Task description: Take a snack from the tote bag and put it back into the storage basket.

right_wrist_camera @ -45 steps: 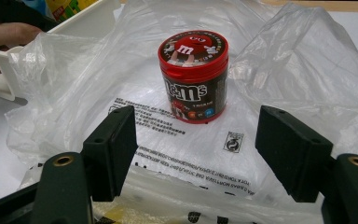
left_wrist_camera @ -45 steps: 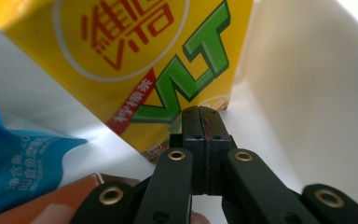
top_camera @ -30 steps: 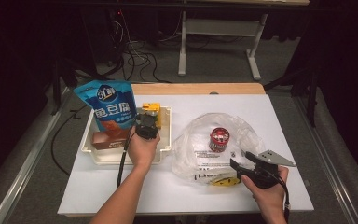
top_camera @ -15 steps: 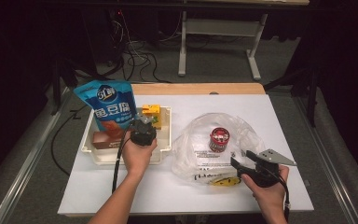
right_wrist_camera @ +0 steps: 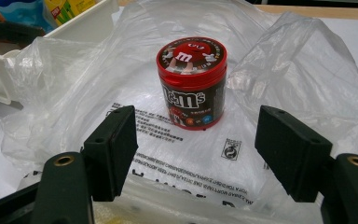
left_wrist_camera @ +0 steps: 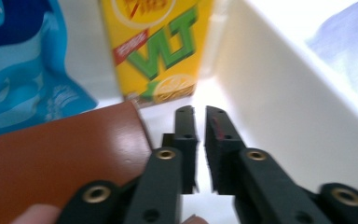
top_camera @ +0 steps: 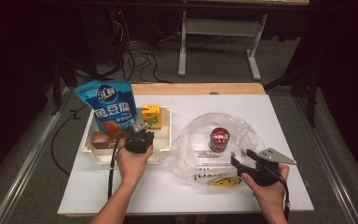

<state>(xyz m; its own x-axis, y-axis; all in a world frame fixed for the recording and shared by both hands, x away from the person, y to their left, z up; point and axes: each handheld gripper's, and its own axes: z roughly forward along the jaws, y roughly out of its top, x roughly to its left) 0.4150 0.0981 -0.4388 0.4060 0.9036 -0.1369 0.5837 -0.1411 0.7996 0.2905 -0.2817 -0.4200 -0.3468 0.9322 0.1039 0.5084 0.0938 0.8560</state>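
Note:
My left gripper [top_camera: 139, 133] [left_wrist_camera: 196, 112] points into the white tray [top_camera: 166, 141] [left_wrist_camera: 284, 107]. Its jaws have just been opening and stand a narrow gap apart with nothing between them. Beside them lies a brown box [top_camera: 103, 139] [left_wrist_camera: 60, 158]. Beyond stand a yellow drink carton [top_camera: 151, 115] [left_wrist_camera: 158, 46] and a blue snack bag [top_camera: 107, 105] [left_wrist_camera: 23, 70]. My right gripper [top_camera: 243, 157] [right_wrist_camera: 201, 149] is wide open at the near edge of a clear plastic bag [top_camera: 198, 149] [right_wrist_camera: 74, 84]. A red M&M's can [top_camera: 221, 139] [right_wrist_camera: 192, 81] stands upright on the bag, well beyond the jaws.
A yellow item [top_camera: 223, 180] lies under the bag's near edge, close to my right hand. The white table [top_camera: 177, 196] has free room in front of the tray. A wooden strip [top_camera: 200, 88] runs along the far edge, with cables and a stand on the floor behind.
My left hand has drawn back toward the near edge and slightly left, away from the carton. The right hand and the can have not moved.

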